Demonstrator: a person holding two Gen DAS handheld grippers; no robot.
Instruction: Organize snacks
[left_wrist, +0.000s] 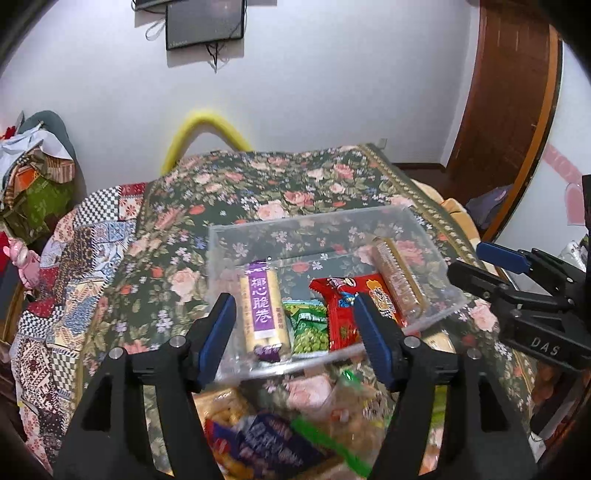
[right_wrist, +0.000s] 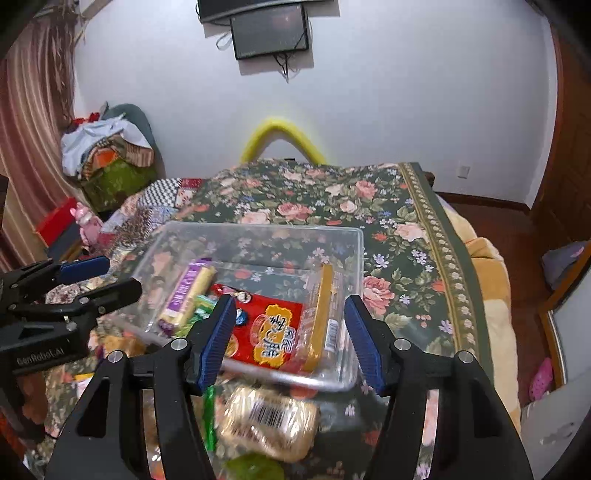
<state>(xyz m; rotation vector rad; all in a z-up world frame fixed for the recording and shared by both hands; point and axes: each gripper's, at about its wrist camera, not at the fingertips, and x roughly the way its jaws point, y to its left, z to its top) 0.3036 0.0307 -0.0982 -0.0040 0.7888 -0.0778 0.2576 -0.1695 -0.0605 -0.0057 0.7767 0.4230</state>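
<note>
The clear plastic box (left_wrist: 424, 236) sits on the floral cloth (left_wrist: 295, 177) that covers my surface. Four snacks lie in it side by side: the purple-labelled roll pack (left_wrist: 260, 306) at the left, the green pea bag (left_wrist: 308, 325) next to it, the red packet (left_wrist: 341, 310), and the clear-wrapped biscuit pack (left_wrist: 397, 277) leaning against the right wall. On the cloth in front of the box, nearer me, lies a loose heap of unsorted snacks (left_wrist: 266, 435), among them a gold-wrapped pack with a barcode (right_wrist: 271, 421).

My left tool (left_wrist: 297, 339) hangs over the box's near left corner, jaws roughly half apart and nothing between them. My right tool (right_wrist: 290, 341) hangs over the near right corner, also parted and empty. Each tool shows at the edge of the other's view, so they are close together.

I judge the sorting partly done, with the heap still to go. The risks I see: the box is light and stands free, so a jaw catching its near rim could drag or tip it; the wrappers are slick and crinkly, so a shallow pinch may slip; and reaching into the heap with both tools so close could knock them together.
</note>
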